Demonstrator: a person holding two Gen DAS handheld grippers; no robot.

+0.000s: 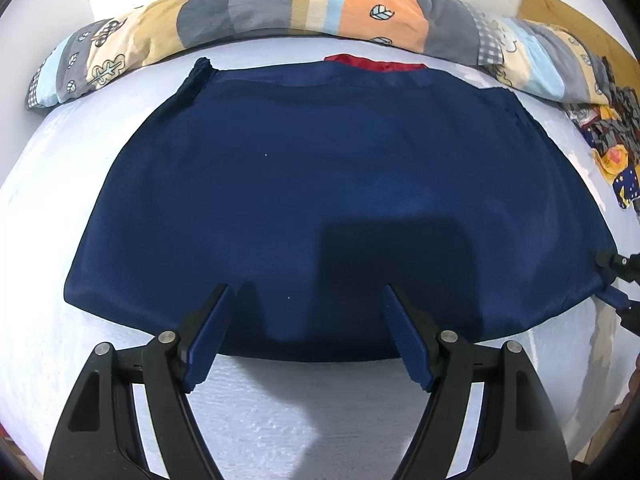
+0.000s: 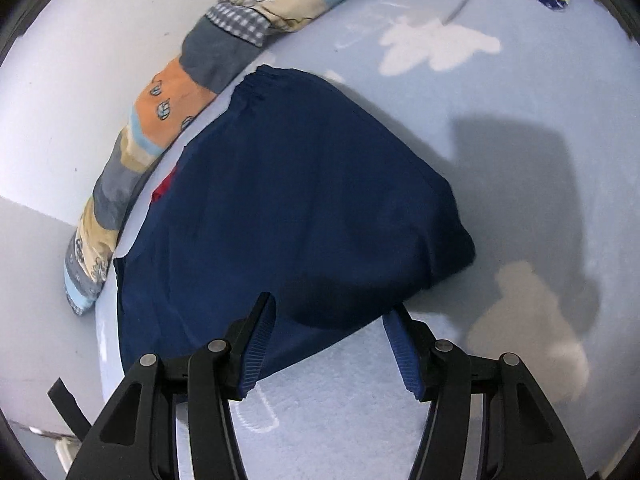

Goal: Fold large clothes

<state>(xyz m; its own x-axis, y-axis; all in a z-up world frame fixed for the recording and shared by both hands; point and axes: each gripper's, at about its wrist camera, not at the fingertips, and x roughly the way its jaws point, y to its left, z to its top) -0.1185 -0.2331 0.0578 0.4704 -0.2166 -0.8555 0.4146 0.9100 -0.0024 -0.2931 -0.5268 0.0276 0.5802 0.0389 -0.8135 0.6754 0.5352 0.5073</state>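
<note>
A: Start with what is near. Where is each claw?

B: The left gripper [image 1: 306, 300] has its jaws spread wide and holds nothing; its fingertips [image 1: 218, 300] hang just over the near hem of the navy garment [image 1: 320, 168], about the middle of that hem; the right gripper [image 2: 330, 312] is also spread and empty, at the near corner of the garment [image 2: 288, 200] in its own view.

A: And the garment itself?

B: It lies flat on the pale blue bedsheet [image 1: 48, 200]; its long axis runs left to right before the left claw, and the cloth goes straight away from both claws toward the far edge; there a red lining [image 1: 372, 62] shows a little.

A: Which claw is nearer to a corner?

B: The right one, I judge; in the left view its tip [image 1: 614, 266] touches the right end of the hem; the left must go sideways to its own corner.

A: Behind all?

B: A patchwork quilt [image 1: 280, 12], rolled, just beyond the garment.
</note>
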